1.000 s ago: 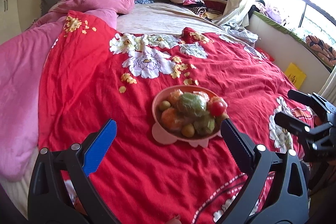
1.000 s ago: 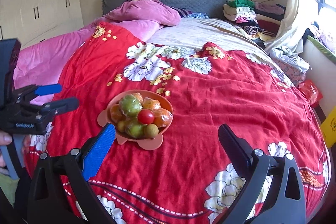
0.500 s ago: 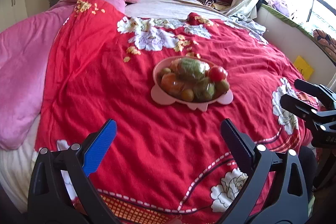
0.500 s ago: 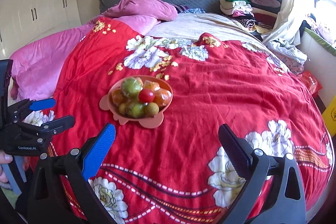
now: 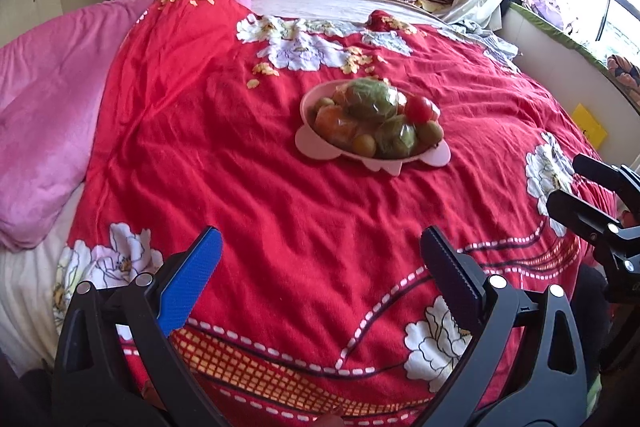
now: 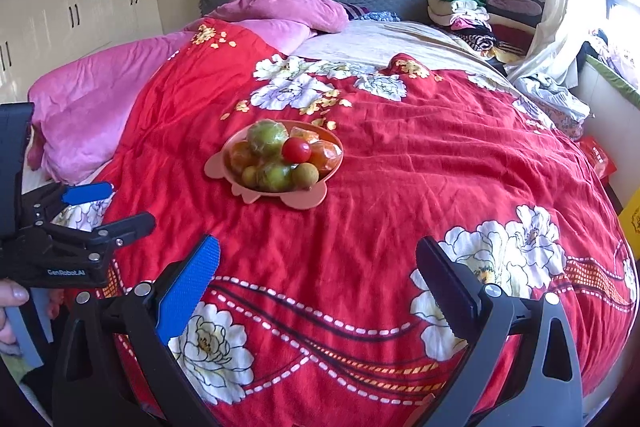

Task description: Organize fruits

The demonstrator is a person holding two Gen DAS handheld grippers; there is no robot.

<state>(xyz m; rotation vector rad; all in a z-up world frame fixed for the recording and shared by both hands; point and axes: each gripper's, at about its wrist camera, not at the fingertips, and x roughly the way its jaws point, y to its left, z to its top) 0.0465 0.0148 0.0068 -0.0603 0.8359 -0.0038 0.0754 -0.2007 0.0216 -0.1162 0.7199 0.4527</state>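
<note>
1 bowl (image 6: 334,167), 1 tomato (image 6: 296,150), 2 grippers (image 6: 316,263)

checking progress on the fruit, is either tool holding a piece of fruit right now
No, the left tool and right tool are both open and empty, and the fruit sits piled in the pink bowl on the red blanket.

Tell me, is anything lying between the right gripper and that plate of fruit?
No. In the right wrist view, only the red flowered bedspread stretches between the right gripper and the pink plate; no object sits there.
</note>
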